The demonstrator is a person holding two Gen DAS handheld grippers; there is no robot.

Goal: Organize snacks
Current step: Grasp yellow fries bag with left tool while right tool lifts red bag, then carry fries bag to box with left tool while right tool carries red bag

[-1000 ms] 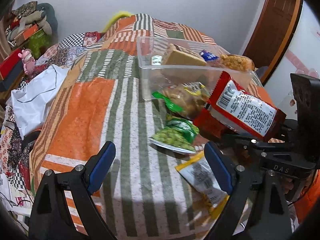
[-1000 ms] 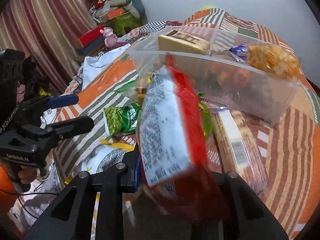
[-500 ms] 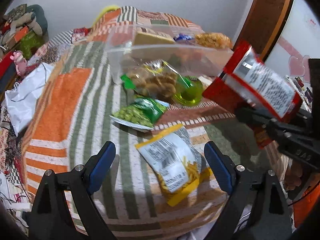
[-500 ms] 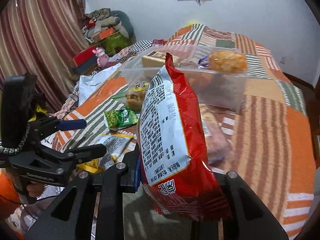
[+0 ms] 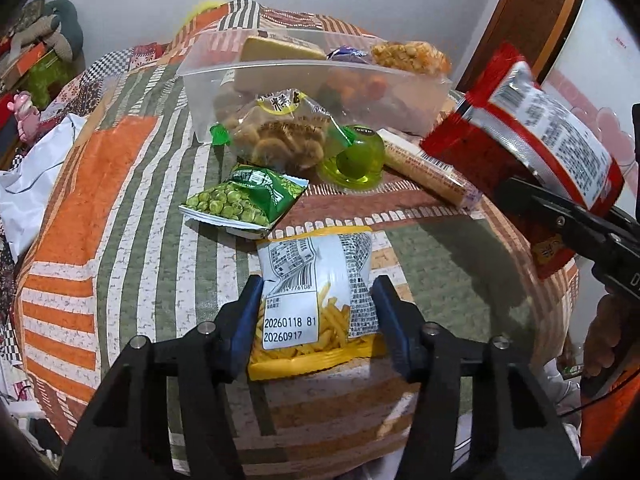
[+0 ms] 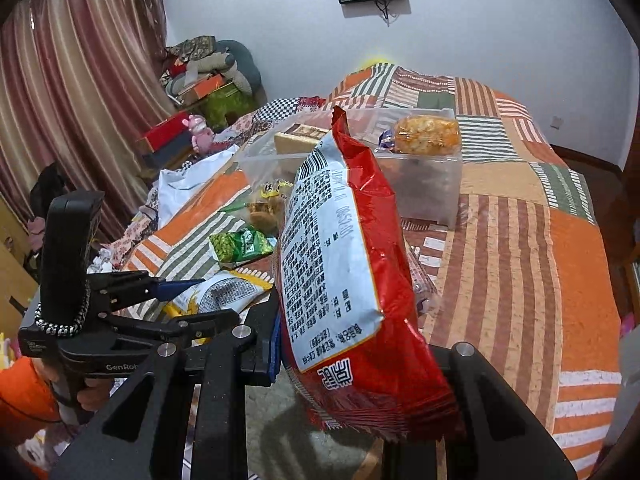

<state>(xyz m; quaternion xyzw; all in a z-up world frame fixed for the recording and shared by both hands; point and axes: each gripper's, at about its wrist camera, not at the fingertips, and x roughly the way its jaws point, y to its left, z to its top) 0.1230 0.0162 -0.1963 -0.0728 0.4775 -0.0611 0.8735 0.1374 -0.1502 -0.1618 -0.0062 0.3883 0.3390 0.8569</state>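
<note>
A yellow packet of fry-shaped sticks [image 5: 316, 272] lies on the patchwork bed near its front edge. My left gripper [image 5: 318, 304] straddles the packet; its jaws are closing and the blue pads press both side edges. From the right wrist view the same left gripper [image 6: 192, 296] sits low over the yellow packet [image 6: 228, 292]. My right gripper [image 6: 352, 360] is shut on a big red snack bag [image 6: 348, 272], held upright above the bed. That red bag [image 5: 552, 136] hangs at the right of the left wrist view. A clear plastic box [image 5: 304, 64] holding several snacks stands farther back.
Between the box and the yellow packet lie a green pea packet [image 5: 244, 198], a bag of cookies [image 5: 280, 132], a green jelly cup [image 5: 356, 156] and a long biscuit pack [image 5: 424, 172]. White cloth [image 5: 36, 176] and piled clutter sit left of the bed. A door [image 5: 532, 20] is at the right.
My left gripper moved forward and down over the yellow packet and its jaws narrowed from wide open onto it. The right gripper lifted the red bag up and back from the box.
</note>
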